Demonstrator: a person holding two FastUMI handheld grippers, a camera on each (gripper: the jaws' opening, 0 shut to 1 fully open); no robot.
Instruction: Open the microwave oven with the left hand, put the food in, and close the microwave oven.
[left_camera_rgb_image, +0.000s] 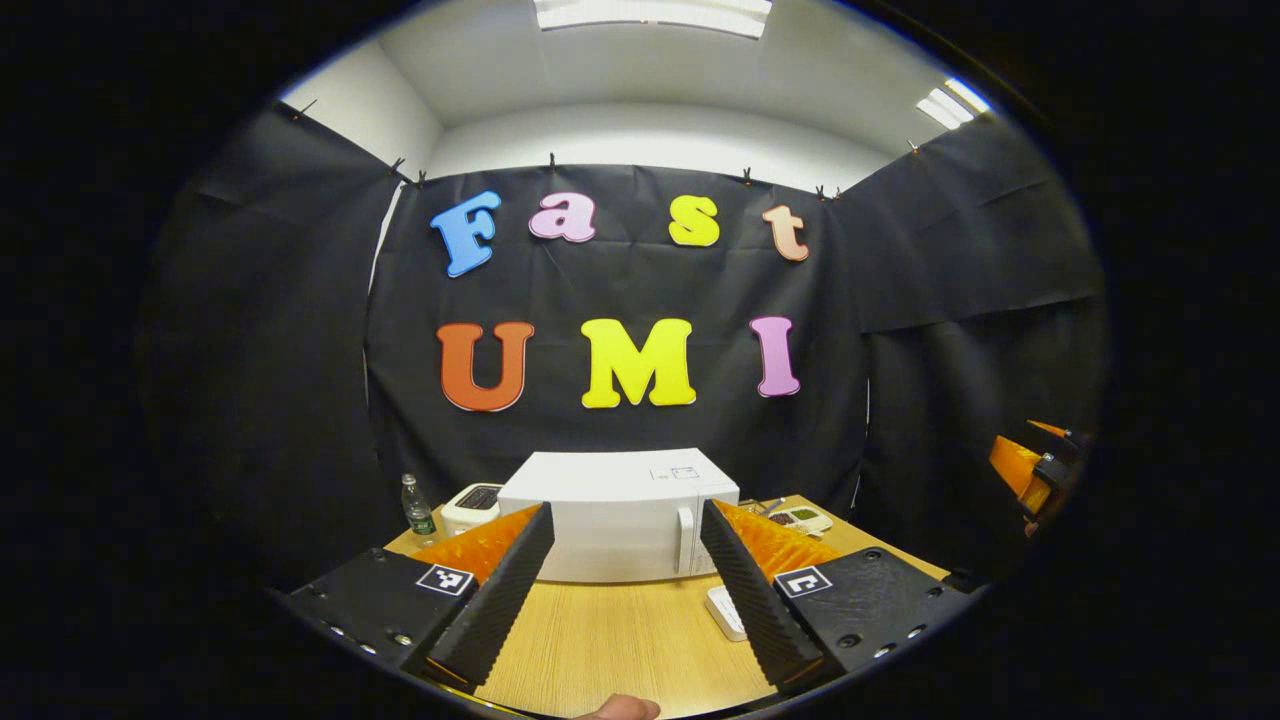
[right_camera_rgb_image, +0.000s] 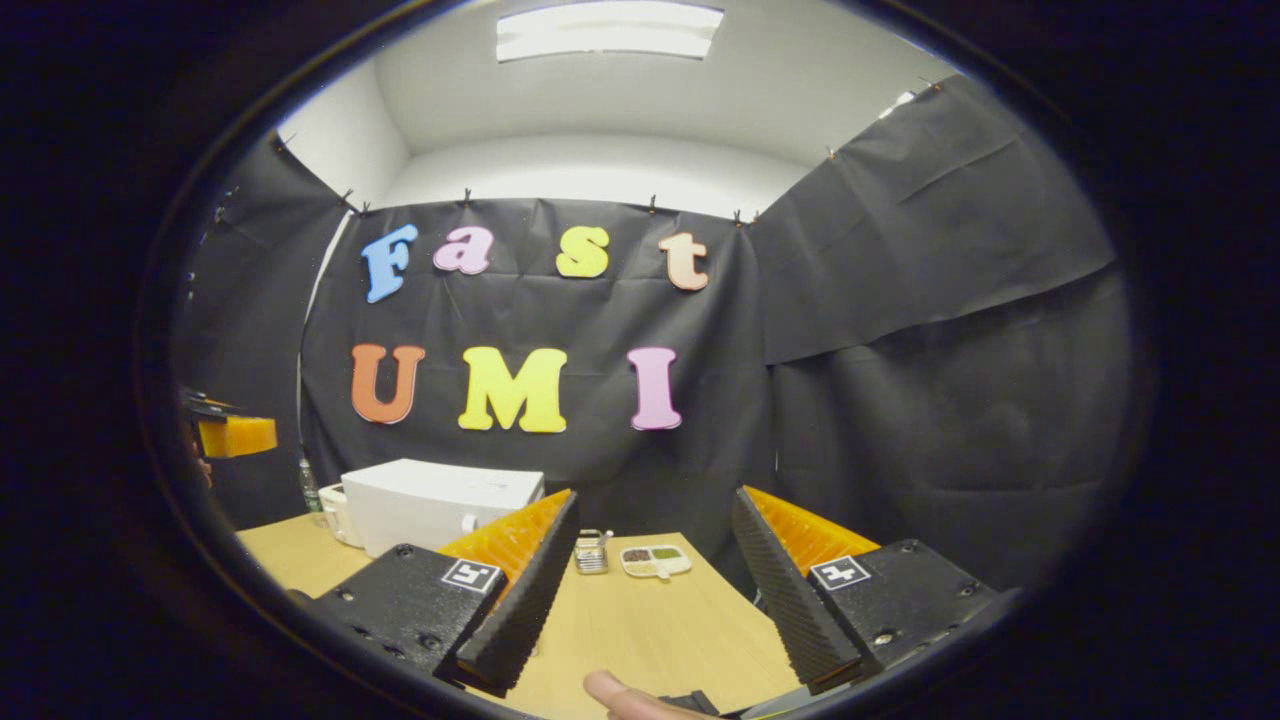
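Observation:
A white microwave (left_camera_rgb_image: 610, 525) stands on the wooden table (left_camera_rgb_image: 610, 650) with its door closed and a vertical handle (left_camera_rgb_image: 685, 540) on the right side of its front. My left gripper (left_camera_rgb_image: 628, 510) is open, held back from the microwave and pointed at it, nothing between its fingers. In the right gripper view the microwave (right_camera_rgb_image: 440, 505) sits to the left. A white divided food tray (right_camera_rgb_image: 655, 561) lies on the table ahead of my open, empty right gripper (right_camera_rgb_image: 655, 497). The same tray (left_camera_rgb_image: 800, 518) lies to the right of the microwave.
A water bottle (left_camera_rgb_image: 417, 508) and a small white appliance (left_camera_rgb_image: 470, 505) stand left of the microwave. A flat white object (left_camera_rgb_image: 725, 612) lies on the table in front of it. A small metal container (right_camera_rgb_image: 592, 552) sits beside the tray. Black cloth walls close in the booth.

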